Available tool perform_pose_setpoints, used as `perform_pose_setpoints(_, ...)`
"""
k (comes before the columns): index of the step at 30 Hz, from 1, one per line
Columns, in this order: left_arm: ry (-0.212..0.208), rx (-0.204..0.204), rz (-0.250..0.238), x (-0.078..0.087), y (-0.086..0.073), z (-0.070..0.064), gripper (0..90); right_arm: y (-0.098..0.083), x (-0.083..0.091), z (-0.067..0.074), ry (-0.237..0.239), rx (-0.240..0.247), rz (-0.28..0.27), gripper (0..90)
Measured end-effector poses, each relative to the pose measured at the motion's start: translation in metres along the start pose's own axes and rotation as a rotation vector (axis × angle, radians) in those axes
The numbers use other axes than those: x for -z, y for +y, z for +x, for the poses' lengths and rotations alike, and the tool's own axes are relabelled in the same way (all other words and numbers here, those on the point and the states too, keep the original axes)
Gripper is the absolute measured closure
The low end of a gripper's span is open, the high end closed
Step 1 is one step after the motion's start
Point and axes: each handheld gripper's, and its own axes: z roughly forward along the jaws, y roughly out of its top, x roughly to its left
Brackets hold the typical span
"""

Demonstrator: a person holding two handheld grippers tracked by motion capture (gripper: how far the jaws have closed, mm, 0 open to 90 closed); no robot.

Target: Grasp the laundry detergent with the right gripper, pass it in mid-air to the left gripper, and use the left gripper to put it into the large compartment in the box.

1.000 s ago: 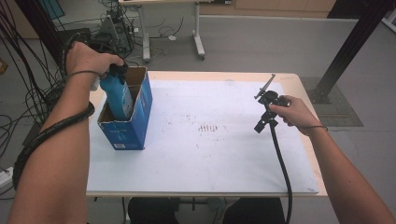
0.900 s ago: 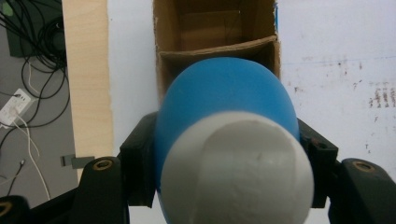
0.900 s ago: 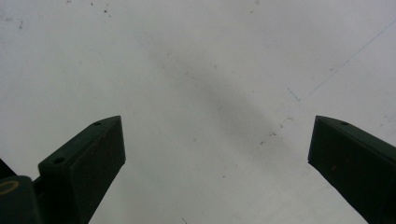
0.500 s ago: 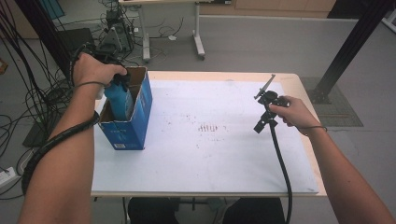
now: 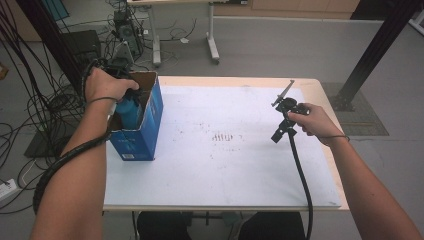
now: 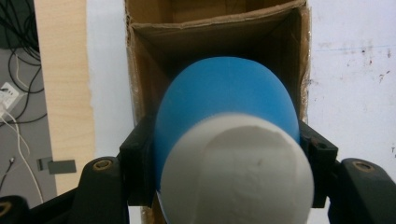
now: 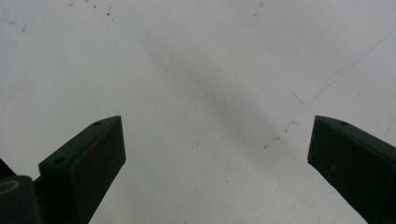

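Note:
A blue bottle (image 6: 224, 93) with a white cap (image 6: 236, 172) is clamped between the jaws of my left gripper (image 6: 226, 154), which is shut on its sides. The bottle (image 5: 129, 111) hangs base-down inside an open blue cardboard box (image 5: 142, 135) at the table's left edge, with brown inner walls (image 6: 154, 42) around it. In the high view the person's hand covers most of the left gripper (image 5: 130, 100). My right gripper (image 5: 277, 135) is held over the right side of the white mat. Its jaws (image 7: 215, 154) stand wide open, with nothing but mat between them.
The white mat (image 5: 225, 165) covers most of the wooden table and has faint dark marks at its middle. Cables lie on the floor to the left (image 5: 45, 105). A second table's legs (image 5: 212, 40) stand behind, and a black post (image 5: 375, 50) rises at the back right.
My left gripper has sunk with the blue bottle, which now sits deeper in the box. The right gripper has stayed where it was.

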Motion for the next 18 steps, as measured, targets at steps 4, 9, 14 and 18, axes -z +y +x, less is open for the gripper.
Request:
perform_pose_setpoints(4,-0.003,-0.001,0.003,-0.006,-0.001,-0.001,37.9,0.0,0.0,0.0,0.003,-0.003,0.001,3.9)
perform_pose_setpoints(9,-0.007,0.0,0.009,-0.013,-0.002,-0.001,37.9,0.0,0.0,0.0,0.003,-0.003,-0.002,3.9)
perform_pose_setpoints(14,-0.008,0.001,0.011,-0.019,-0.003,-0.002,37.9,-0.001,0.0,-0.001,0.003,-0.006,0.0,3.9)
perform_pose_setpoints(18,-0.001,0.001,0.017,-0.022,-0.004,-0.002,37.9,-0.001,0.0,-0.001,0.006,-0.006,-0.001,3.9)
